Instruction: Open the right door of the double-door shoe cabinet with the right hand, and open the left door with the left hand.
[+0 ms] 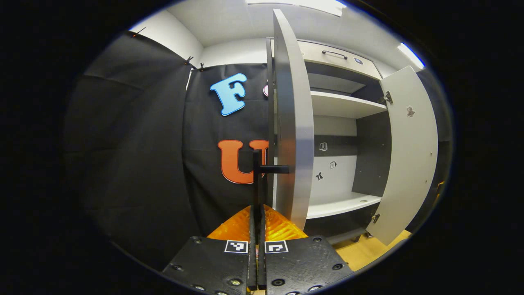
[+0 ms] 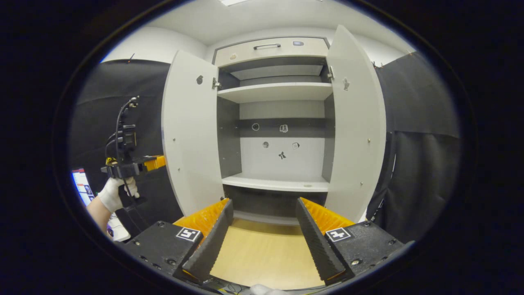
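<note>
**Both doors stand open; the danger is now in letting go**

The tall white double-door shoe cabinet is in front of me, with its white shelves and grey back panel showing. Its left door, a flat white panel, is swung wide out, and its right door, the same kind of panel, is swung out too. So I judge that the task is almost finished.

In the left gripper view I see the left door edge-on, and its thin black bar handle runs straight down between my left gripper fingers. These fingers are together on the handle, with no gap that I can see. My right gripper has its fingers wide apart and holds nothing; below it is only the pale wooden floor.

What can go wrong? If I pull the left door further, the hinges may reach their limit and take strain, or the cabinet could shift. If I draw my left gripper away sideways before the fingers part, the handle will be dragged and the door may swing back. The right door is free, so a small touch from my right gripper could push it closed.
</note>
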Available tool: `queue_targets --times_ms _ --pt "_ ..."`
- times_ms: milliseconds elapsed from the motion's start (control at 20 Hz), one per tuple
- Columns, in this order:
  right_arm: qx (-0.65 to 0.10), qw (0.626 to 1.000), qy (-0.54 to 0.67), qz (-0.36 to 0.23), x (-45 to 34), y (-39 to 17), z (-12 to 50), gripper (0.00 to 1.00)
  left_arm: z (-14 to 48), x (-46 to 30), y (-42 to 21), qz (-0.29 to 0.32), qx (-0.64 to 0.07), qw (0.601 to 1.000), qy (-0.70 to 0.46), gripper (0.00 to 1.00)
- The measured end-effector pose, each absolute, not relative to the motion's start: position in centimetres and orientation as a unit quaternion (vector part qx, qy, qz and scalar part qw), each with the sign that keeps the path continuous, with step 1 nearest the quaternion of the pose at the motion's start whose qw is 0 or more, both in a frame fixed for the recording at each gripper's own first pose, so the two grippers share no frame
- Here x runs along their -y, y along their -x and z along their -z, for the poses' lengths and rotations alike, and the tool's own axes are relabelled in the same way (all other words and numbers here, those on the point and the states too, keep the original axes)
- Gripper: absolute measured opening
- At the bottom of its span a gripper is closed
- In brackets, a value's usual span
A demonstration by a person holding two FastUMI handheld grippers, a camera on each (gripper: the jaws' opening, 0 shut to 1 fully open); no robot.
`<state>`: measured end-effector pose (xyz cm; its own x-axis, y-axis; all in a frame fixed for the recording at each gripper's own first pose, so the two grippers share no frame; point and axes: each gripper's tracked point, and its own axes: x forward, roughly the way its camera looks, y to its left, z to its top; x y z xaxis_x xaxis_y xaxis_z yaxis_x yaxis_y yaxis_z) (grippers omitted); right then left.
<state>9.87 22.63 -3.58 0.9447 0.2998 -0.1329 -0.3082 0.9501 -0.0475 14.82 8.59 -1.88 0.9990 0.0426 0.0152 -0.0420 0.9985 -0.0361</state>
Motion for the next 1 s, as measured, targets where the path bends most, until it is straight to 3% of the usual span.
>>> queue_targets --times_ms 50,100,300,450,500,1000 --pt "-0.063 0.985 0.033 -0.155 -22.7 -9.8 3.5 0.96 2.0 -8.8 -14.6 -0.024 0.005 1.0 0.02 0.01" --pt "-0.063 0.985 0.033 -0.154 -22.5 -9.8 3.6 0.96 2.4 -9.0 -14.5 -0.029 -0.001 0.999 0.02 0.01" --pt "-0.057 0.986 0.033 -0.151 -22.0 -9.7 3.3 0.96 3.0 -10.4 -13.2 -0.053 -0.005 0.999 0.008 0.3" --pt "-0.054 0.988 0.034 -0.139 -21.4 -10.2 3.0 0.96 4.1 -11.6 -11.5 -0.077 -0.004 0.997 0.029 0.75" --pt "-0.052 0.989 0.034 -0.136 -21.2 -10.4 2.9 0.96 4.6 -11.8 -11.1 -0.084 -0.007 0.996 0.038 0.95" --pt "-0.049 0.99 0.031 -0.131 -20.9 -11.8 2.4 0.96 4.8 -10.3 -6.4 -0.109 -0.021 0.994 0.004 0.95"
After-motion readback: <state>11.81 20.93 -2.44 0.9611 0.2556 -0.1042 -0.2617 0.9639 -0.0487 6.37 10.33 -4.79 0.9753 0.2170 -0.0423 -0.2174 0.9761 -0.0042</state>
